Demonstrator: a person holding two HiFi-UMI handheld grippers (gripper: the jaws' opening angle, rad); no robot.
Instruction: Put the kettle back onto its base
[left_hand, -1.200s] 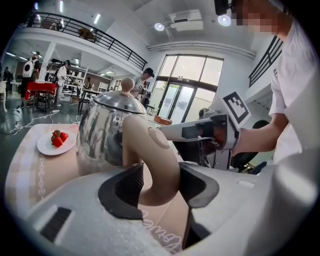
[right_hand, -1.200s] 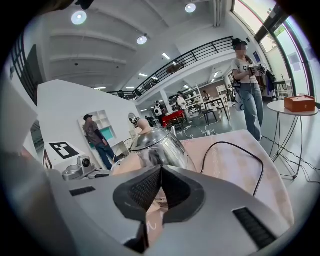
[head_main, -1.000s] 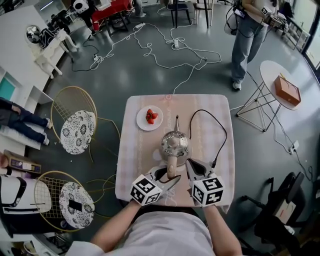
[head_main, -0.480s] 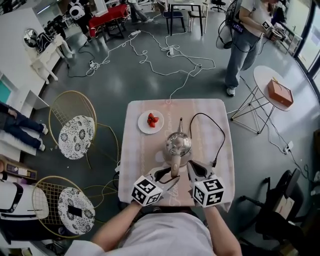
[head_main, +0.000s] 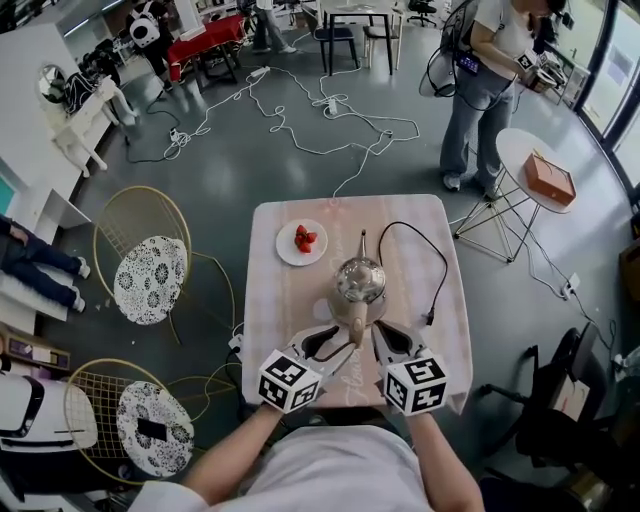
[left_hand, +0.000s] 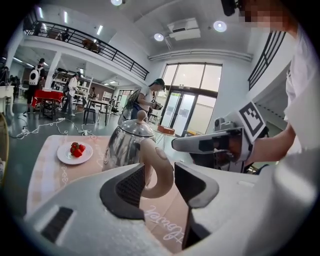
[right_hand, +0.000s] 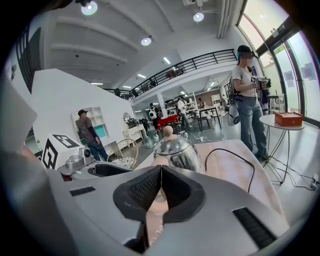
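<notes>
Well, kettle (head_main: 358, 281) stood mid-desk (head_main: 285, 300), spout away, beige handle (left_hand: 158, 169) toward person. Base not separately visible under it. Left gripper (head_main: 338, 346): fingers wide apart, straddling handle, not closed on it. Right gripper (head_main: 383, 336): fingers pressed together, empty, just beside handle. Judged: polished steel body rigid, slippery, heavier if filled. Loop handle only sound hold, best gripped near top to limit swing. Cord (head_main: 441, 268) trailed right.
</notes>
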